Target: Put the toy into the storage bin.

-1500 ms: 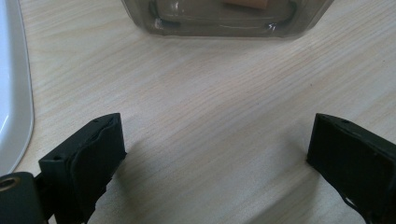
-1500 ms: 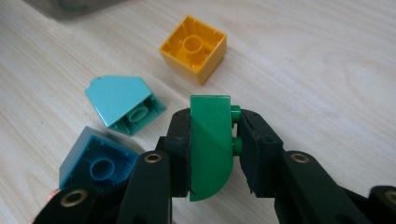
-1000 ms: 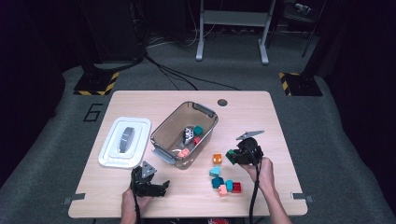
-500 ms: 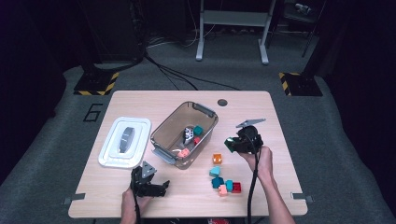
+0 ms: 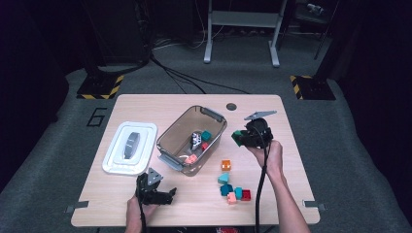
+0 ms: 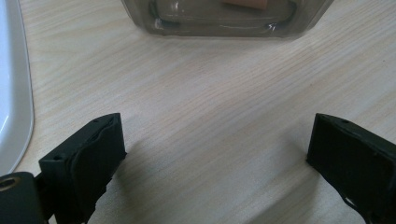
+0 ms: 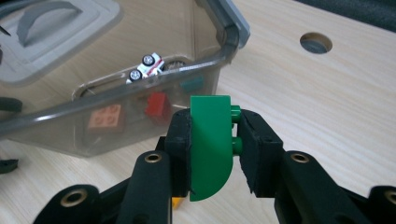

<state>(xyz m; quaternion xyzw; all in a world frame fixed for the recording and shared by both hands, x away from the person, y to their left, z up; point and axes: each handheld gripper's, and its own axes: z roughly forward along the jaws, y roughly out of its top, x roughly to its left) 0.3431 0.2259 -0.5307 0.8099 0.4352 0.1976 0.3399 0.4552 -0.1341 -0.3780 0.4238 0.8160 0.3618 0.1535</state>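
Where bin rim (image 7: 140, 91) nears: green brick (image 7: 210, 144), bare tabletop (image 7: 327, 93) beside.

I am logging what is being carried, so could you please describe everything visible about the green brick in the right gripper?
The green plastic building brick is flat-faced with one rounded end and studs on its side. It stands upright, rounded end downward, clamped between the pads of the right gripper, held in the air beside the clear plastic bin and touching nothing else.
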